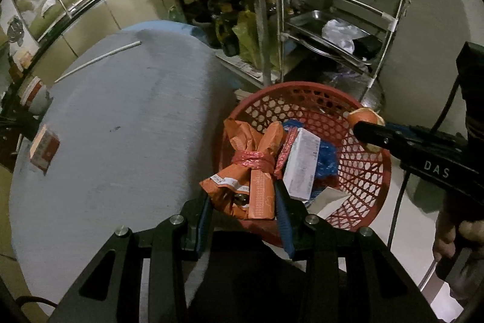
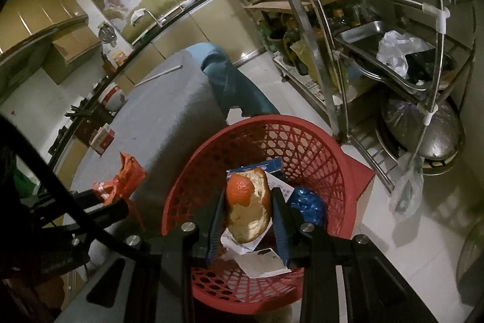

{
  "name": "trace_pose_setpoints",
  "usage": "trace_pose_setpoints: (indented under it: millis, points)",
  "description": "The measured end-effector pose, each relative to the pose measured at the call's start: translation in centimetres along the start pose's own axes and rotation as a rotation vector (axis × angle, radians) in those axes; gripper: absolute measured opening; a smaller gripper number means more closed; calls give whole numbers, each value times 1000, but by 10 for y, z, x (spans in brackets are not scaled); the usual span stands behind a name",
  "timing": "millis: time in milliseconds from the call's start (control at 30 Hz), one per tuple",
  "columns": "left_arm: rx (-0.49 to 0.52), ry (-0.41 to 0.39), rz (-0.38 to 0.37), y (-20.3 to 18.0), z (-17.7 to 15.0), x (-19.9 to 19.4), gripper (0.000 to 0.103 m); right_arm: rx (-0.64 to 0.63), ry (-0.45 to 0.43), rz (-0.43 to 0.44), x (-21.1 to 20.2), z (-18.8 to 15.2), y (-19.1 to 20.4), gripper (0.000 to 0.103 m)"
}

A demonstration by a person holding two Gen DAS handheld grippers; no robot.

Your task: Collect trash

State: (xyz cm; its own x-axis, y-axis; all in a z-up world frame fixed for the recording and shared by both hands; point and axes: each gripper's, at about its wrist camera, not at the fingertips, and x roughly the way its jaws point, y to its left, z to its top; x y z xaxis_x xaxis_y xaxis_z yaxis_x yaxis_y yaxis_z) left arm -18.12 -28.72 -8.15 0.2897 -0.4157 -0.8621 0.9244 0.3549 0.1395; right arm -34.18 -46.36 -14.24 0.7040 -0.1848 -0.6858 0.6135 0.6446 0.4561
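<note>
My left gripper [image 1: 245, 203] is shut on an orange wrapper bundle [image 1: 254, 165] tied with a red band, held at the near rim of the red mesh basket [image 1: 372, 159]. My right gripper [image 2: 248, 221] is shut on a piece of orange peel [image 2: 249, 205], held over the red basket [image 2: 211, 165]. The peel [image 1: 363, 115] and right gripper [image 1: 367, 130] also show in the left wrist view, over the basket's right side. The wrapper bundle [image 2: 121, 180] shows at the left in the right wrist view. In the basket lie a white box [image 1: 302, 162], a blue bag [image 2: 307, 205] and paper scraps [image 2: 263, 264].
A round table with a grey-blue cloth [image 1: 121, 126] stands left of the basket, with a small red carton [image 1: 44, 149] and a white stick [image 1: 99, 58] on it. A metal rack [image 2: 378, 50] with trays and bags stands behind the basket. A kitchen counter [image 1: 75, 8] runs along the back.
</note>
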Motion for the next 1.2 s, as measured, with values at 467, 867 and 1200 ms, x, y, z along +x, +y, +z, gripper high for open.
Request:
trace_pose_setpoints:
  millis: [467, 867, 1200]
  points:
    - [28, 22, 12, -10, 0, 9, 40, 34, 7, 3, 2, -2, -10, 33]
    - [44, 27, 21, -14, 1, 12, 40, 50, 20, 15, 6, -7, -14, 33]
    - [43, 18, 13, -15, 2, 12, 40, 61, 32, 20, 9, -10, -15, 34]
